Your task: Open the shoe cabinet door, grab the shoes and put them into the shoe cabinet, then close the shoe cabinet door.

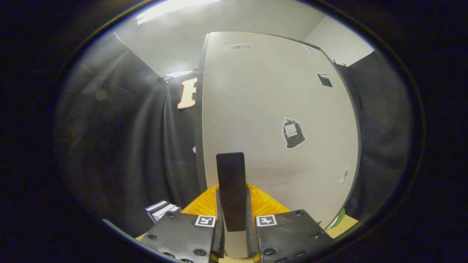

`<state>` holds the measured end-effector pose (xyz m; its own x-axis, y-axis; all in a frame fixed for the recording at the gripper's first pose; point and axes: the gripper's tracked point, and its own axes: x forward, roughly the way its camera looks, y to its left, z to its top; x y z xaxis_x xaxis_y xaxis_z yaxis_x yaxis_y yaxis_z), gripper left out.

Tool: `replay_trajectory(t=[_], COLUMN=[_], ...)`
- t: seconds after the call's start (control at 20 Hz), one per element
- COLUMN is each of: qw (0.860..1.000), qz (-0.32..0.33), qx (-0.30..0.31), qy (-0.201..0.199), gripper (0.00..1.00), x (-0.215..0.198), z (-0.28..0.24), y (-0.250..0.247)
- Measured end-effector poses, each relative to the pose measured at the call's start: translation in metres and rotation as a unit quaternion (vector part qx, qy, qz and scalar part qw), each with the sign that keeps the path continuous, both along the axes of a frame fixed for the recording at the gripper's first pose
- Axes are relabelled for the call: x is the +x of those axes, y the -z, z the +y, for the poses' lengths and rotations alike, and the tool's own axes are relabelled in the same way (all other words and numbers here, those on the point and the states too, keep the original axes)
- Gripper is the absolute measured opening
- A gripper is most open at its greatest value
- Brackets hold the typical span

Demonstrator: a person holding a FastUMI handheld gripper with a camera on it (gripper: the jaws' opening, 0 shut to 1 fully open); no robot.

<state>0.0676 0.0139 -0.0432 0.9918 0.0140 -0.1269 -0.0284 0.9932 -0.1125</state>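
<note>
The shoe cabinet door is a pale flat panel that stands close in front of me, with its left edge against the dark cloth wall. A dark upright bar, the door handle, sticks out from the panel's lower part. My gripper is shut on this handle, one finger pressing on each side of it, and the bar's top rises above the fingertips. No shoes can be made out from here.
Several stickers dot the door, the largest a dark bag-shaped one right of the handle. A small stack of white and dark flat items lies low on the left. A green object peeks out at the door's lower right corner.
</note>
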Motion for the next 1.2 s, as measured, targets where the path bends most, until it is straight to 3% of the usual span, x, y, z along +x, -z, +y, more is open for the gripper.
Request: replay_trajectory(t=[0.75,1.2], qw=[0.999,1.000], qz=[0.011,0.010], qx=[0.012,0.022], qy=[-0.037,-0.016], gripper=[0.25,0.25], x=[-0.090,-0.143], z=[-0.038,-0.088], y=[-0.030,-0.051])
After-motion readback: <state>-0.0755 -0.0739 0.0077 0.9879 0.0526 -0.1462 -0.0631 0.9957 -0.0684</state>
